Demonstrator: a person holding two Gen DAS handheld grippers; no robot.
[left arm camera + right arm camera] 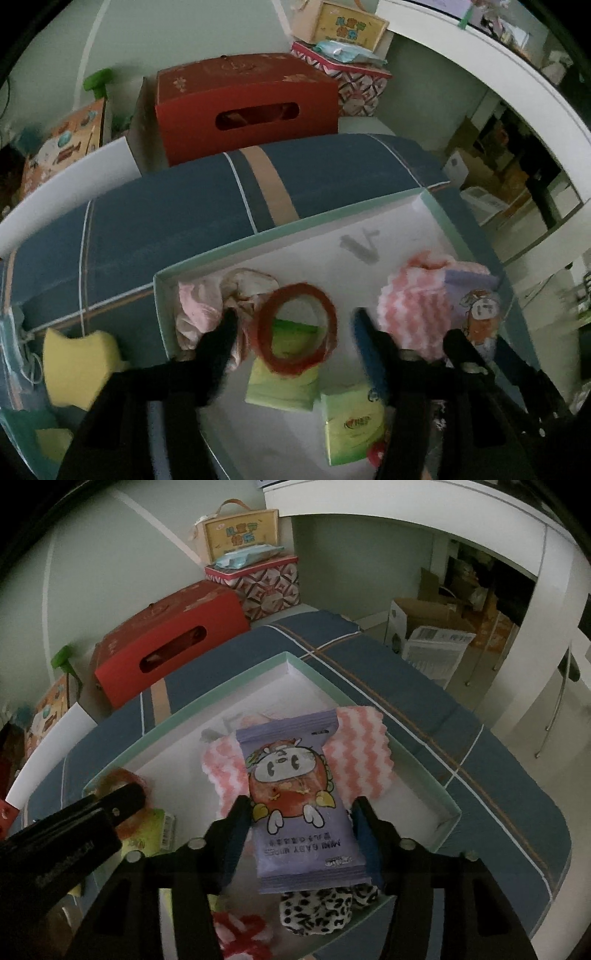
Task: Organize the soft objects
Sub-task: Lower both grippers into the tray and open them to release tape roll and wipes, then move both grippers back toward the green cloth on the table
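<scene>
Purple pack (pixel 295 797) reads "MINI BABY WIPES".

The leopard-print cloth (pixel 325 908) lies half hidden beneath the wipes pack (pixel 299 805).

Dim room with a pale green wall (pixel 177 33); a blue cloth with tan and white stripes (pixel 184 214) covers the table; a curved white counter (pixel 517 74) arcs right; cardboard boxes (pixel 432 627) stand beyond.
</scene>
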